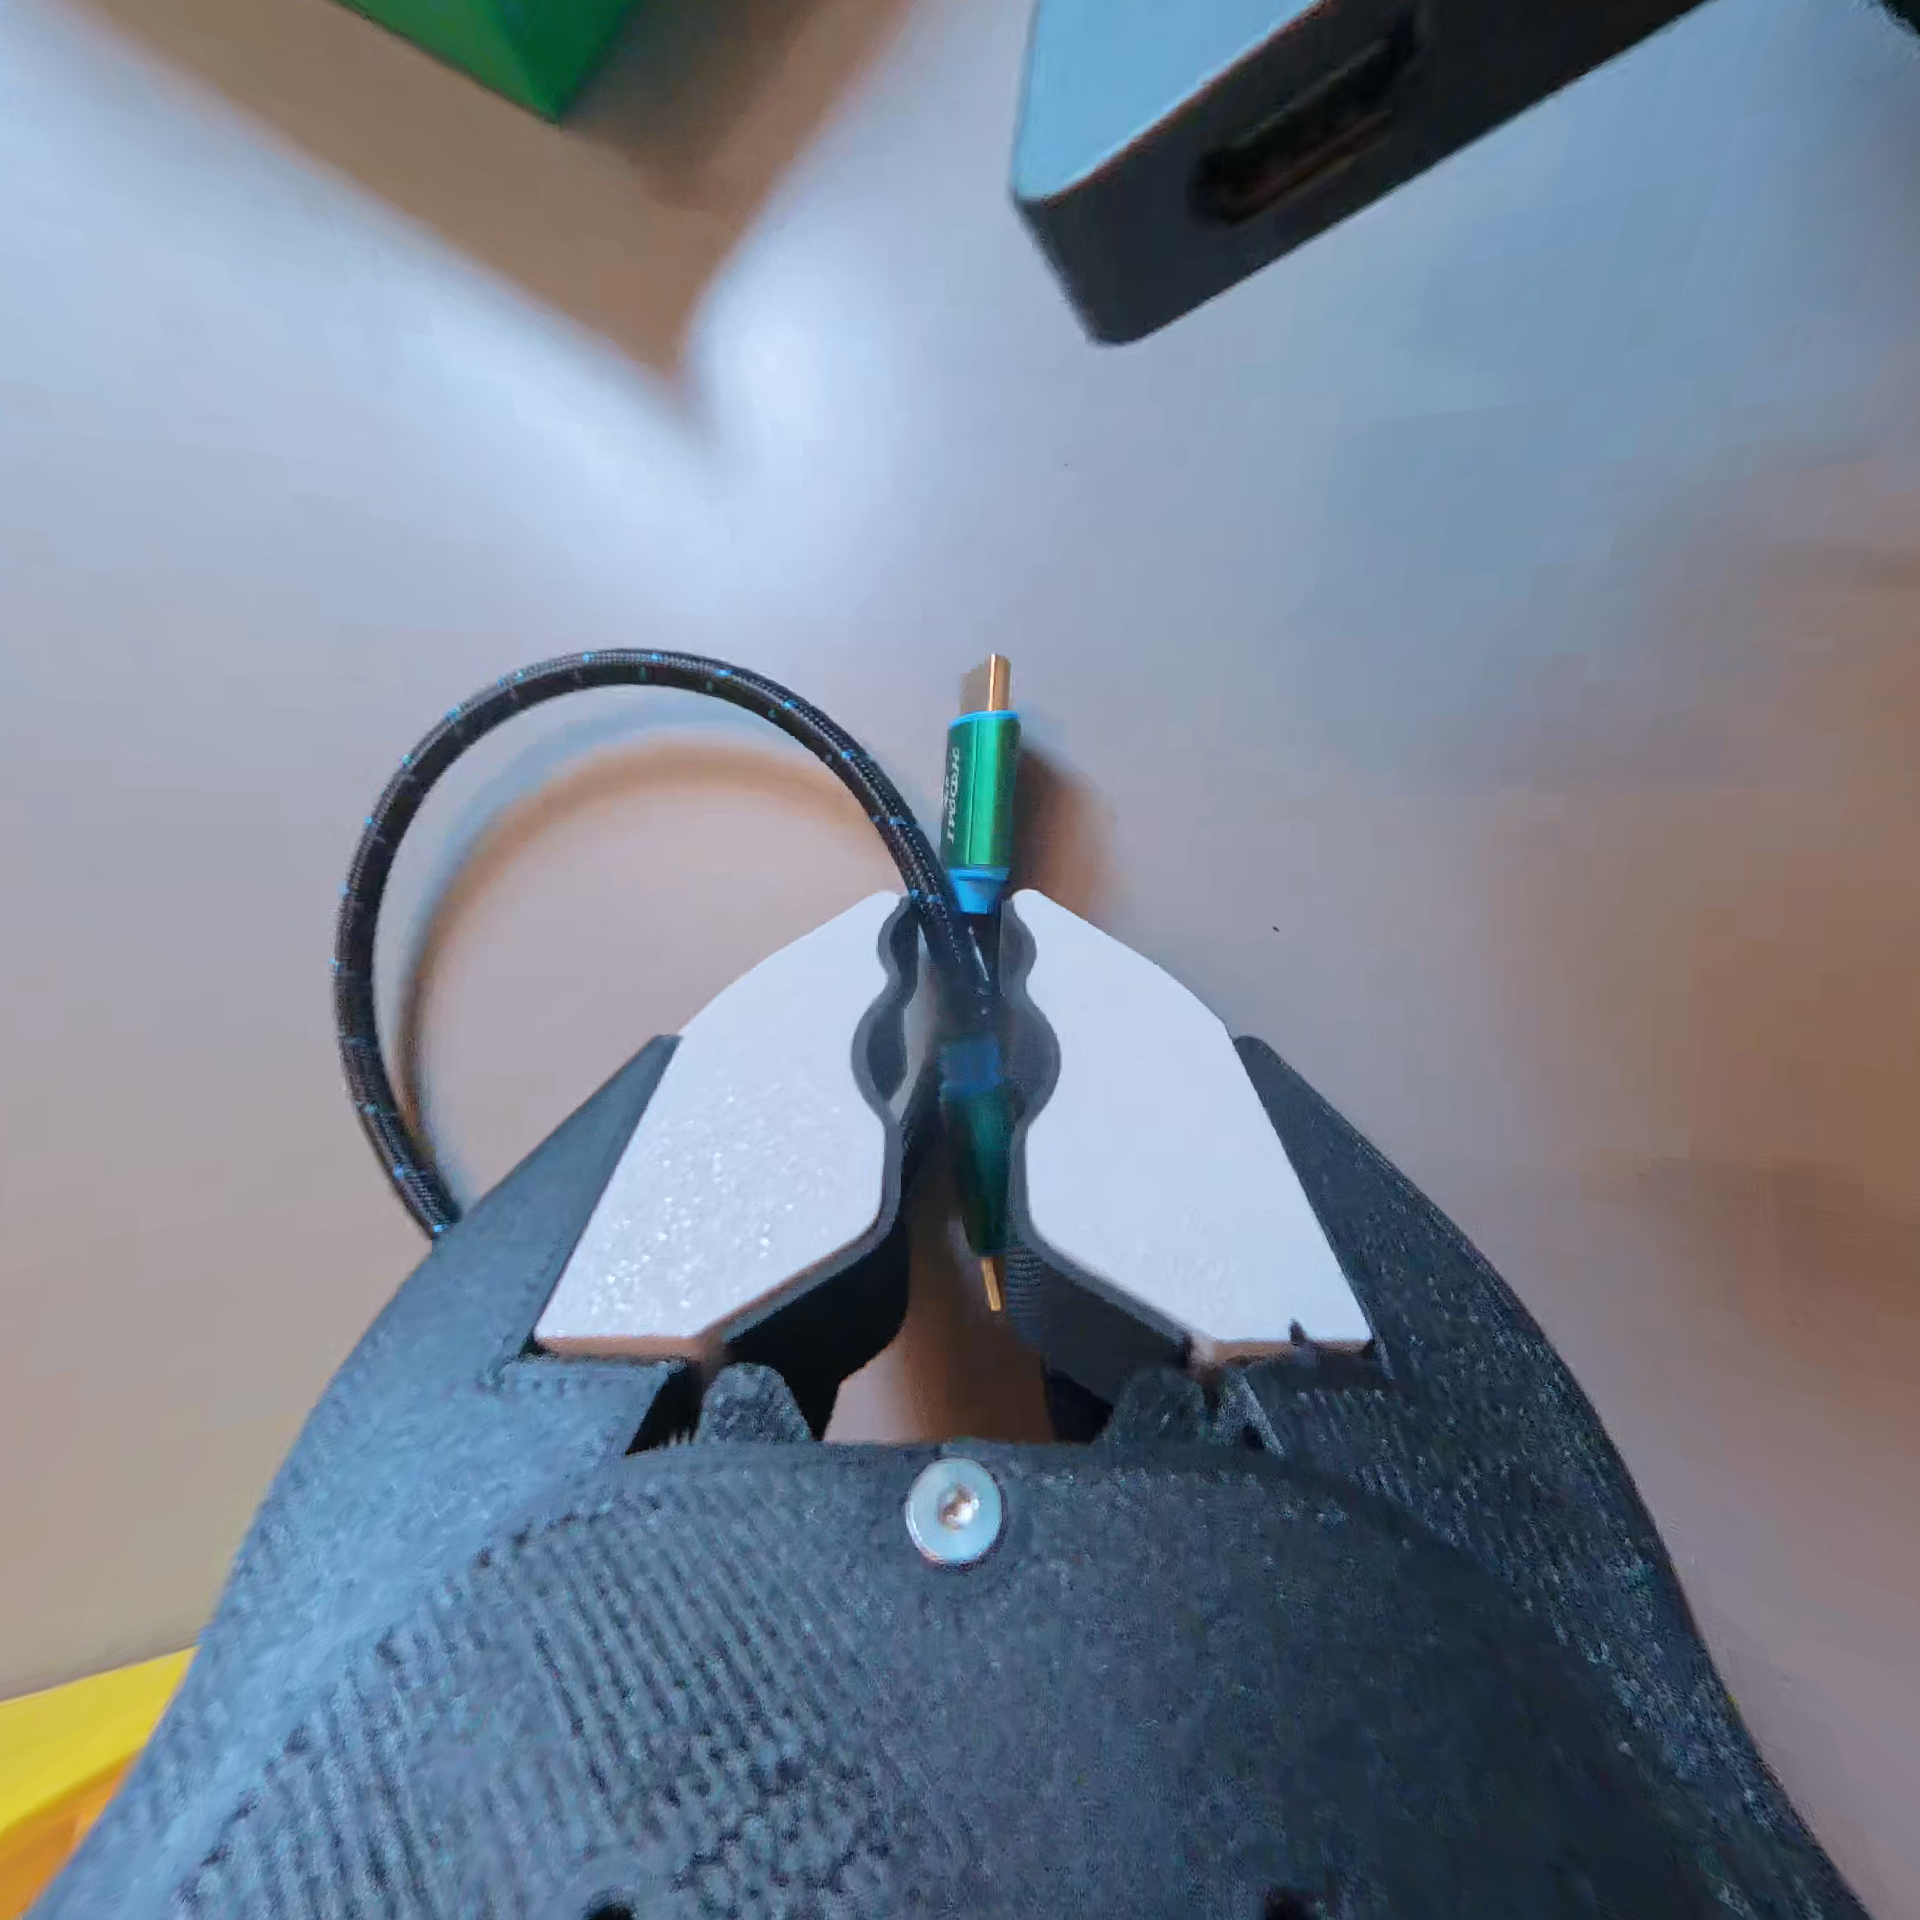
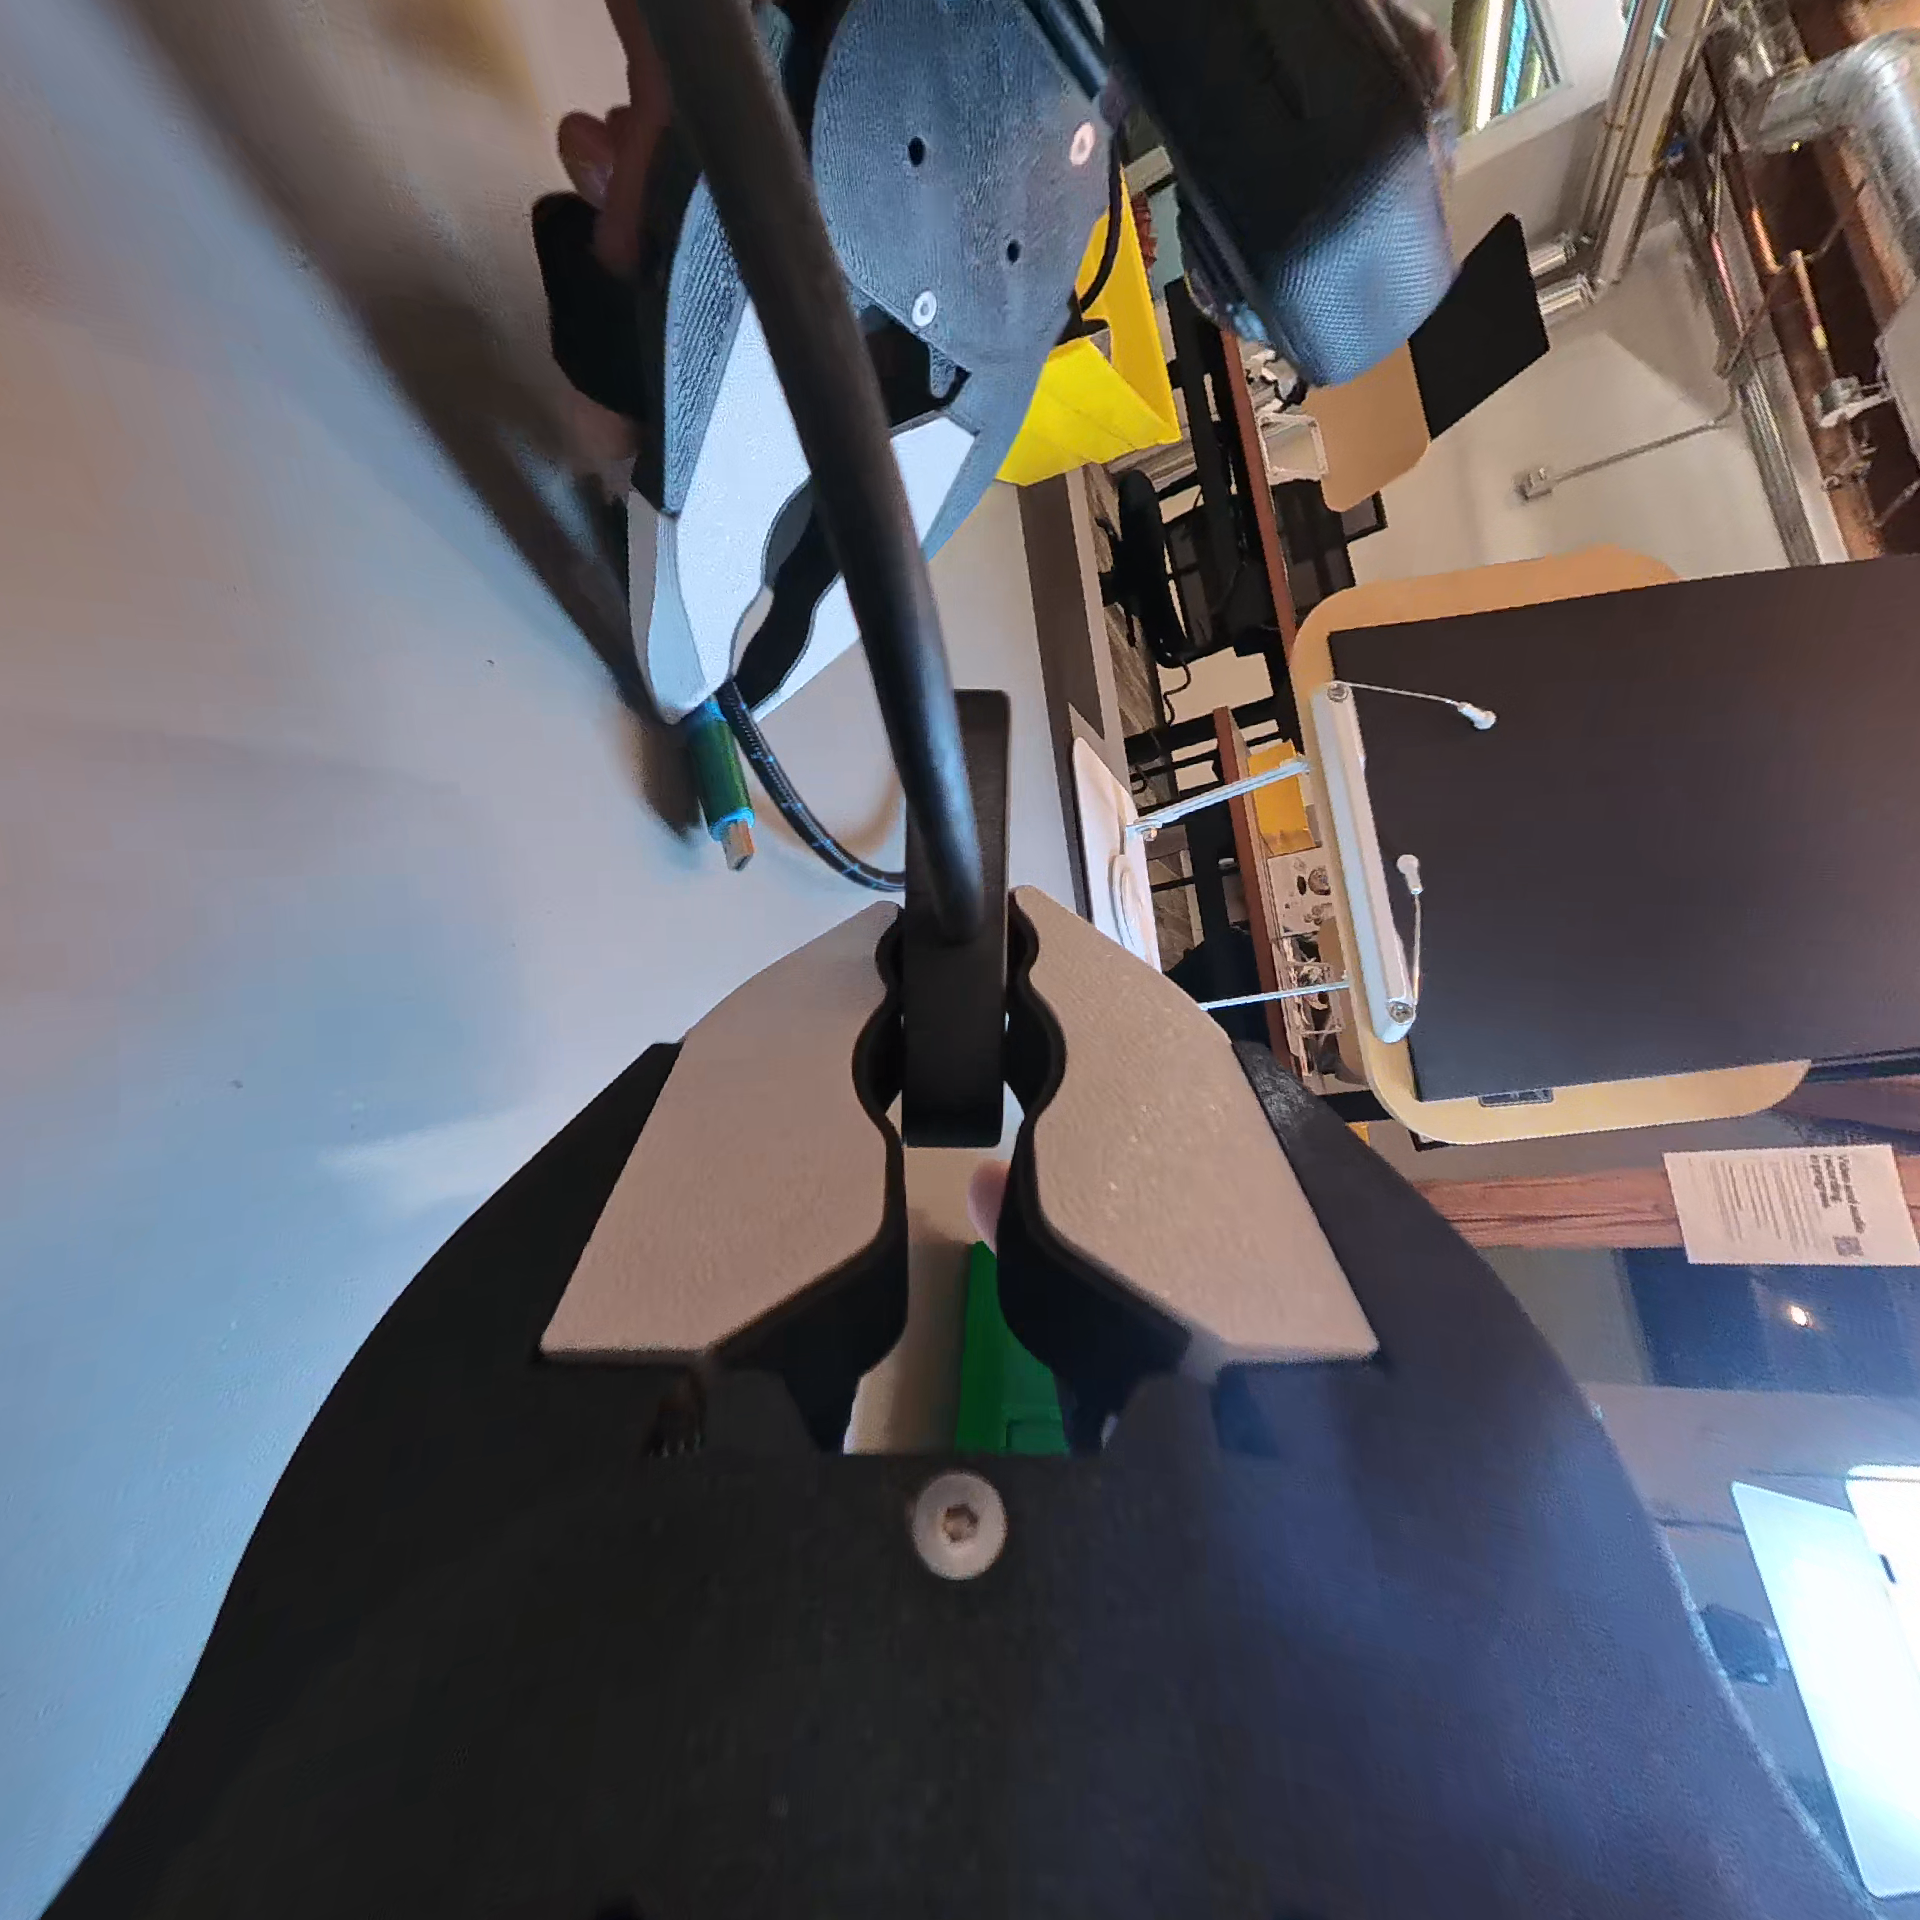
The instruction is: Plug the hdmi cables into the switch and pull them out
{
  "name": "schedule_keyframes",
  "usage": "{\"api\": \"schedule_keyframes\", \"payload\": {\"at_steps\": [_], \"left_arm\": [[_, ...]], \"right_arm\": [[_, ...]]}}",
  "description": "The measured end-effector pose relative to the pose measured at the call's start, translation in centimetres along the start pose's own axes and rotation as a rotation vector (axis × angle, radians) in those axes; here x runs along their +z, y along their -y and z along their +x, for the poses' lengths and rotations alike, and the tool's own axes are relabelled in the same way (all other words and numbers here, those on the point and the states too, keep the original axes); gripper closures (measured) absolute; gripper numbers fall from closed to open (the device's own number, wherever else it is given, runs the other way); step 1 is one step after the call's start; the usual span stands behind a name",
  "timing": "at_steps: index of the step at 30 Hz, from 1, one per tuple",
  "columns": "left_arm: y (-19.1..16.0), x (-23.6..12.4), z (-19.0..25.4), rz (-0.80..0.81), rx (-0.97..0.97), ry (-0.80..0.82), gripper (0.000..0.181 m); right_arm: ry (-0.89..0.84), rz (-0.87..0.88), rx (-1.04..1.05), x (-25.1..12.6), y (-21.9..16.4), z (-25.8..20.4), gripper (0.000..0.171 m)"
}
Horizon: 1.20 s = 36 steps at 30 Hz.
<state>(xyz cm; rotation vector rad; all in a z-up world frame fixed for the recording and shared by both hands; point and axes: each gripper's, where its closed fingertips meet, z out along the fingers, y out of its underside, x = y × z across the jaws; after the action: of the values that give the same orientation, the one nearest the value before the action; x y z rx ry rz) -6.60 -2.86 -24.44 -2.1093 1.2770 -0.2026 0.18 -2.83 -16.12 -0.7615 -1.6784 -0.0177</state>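
Observation:
My left gripper [image 1: 961, 914] is shut on a black braided HDMI cable [image 1: 364, 883] just behind its green plug [image 1: 982, 800]. The gold tip points forward, close over the white table [image 1: 1455, 831]. A darker green plug shape shows lower between the fingers; I cannot tell if it is a reflection. The dark grey switch [image 1: 1132, 239] hangs at the upper right, with an empty port [image 1: 1309, 145] facing the plug. My right gripper [image 2: 956, 914] is shut on the switch [image 2: 951, 1039], seen edge-on, with a thick black cable [image 2: 831, 416] running from it. The left gripper [image 2: 707, 707] and green plug [image 2: 722, 790] show beyond it.
A green box [image 1: 499, 42] sits at the far left of the table and a yellow bin [image 1: 62, 1745] at the near left. The right wrist view shows yellow bins [image 2: 1101, 395], desks and a black panel [image 2: 1610, 831] past the table's edge. A hand [image 2: 592, 145] holds the left gripper. My right fingertips sit around 11 cm from my left ones.

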Motion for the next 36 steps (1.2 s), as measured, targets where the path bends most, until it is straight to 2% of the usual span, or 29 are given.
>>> {"api": "schedule_keyframes", "payload": {"at_steps": [3,9,14,17,25,30,36], "left_arm": [[0.1,-0.2,-0.5,-0.011,0.056,0.060,0.167],[2.2,-3.1,0.4,0.185,-0.128,-0.097,0.169],[2.5,-4.6,0.2,0.238,-0.147,-0.094,0.169],[2.6,-4.7,-0.3,0.224,-0.092,-0.012,0.169],[4.2,-4.8,-1.5,0.113,0.276,0.420,0.169],[4.4,-4.1,-1.5,0.067,0.398,0.528,0.169],[4.8,-4.6,-1.6,0.054,0.456,0.603,0.170]], "right_arm": [[0.026,-0.014,0.007,0.1,-0.5,-0.4,0.157],[0.026,-0.014,0.005,0.1,-0.5,-0.4,0.157],[0.036,-0.025,0.002,0.5,-0.7,-0.8,0.157],[0.028,-0.046,0.005,0.6,-1.0,-0.7,0.157],[0.021,-0.133,0.043,1.4,-2.5,-0.8,0.156],[0.008,-0.161,0.032,1.9,-2.8,-0.9,0.157],[-0.020,-0.148,0.005,1.7,-2.6,-0.6,0.157]]}}
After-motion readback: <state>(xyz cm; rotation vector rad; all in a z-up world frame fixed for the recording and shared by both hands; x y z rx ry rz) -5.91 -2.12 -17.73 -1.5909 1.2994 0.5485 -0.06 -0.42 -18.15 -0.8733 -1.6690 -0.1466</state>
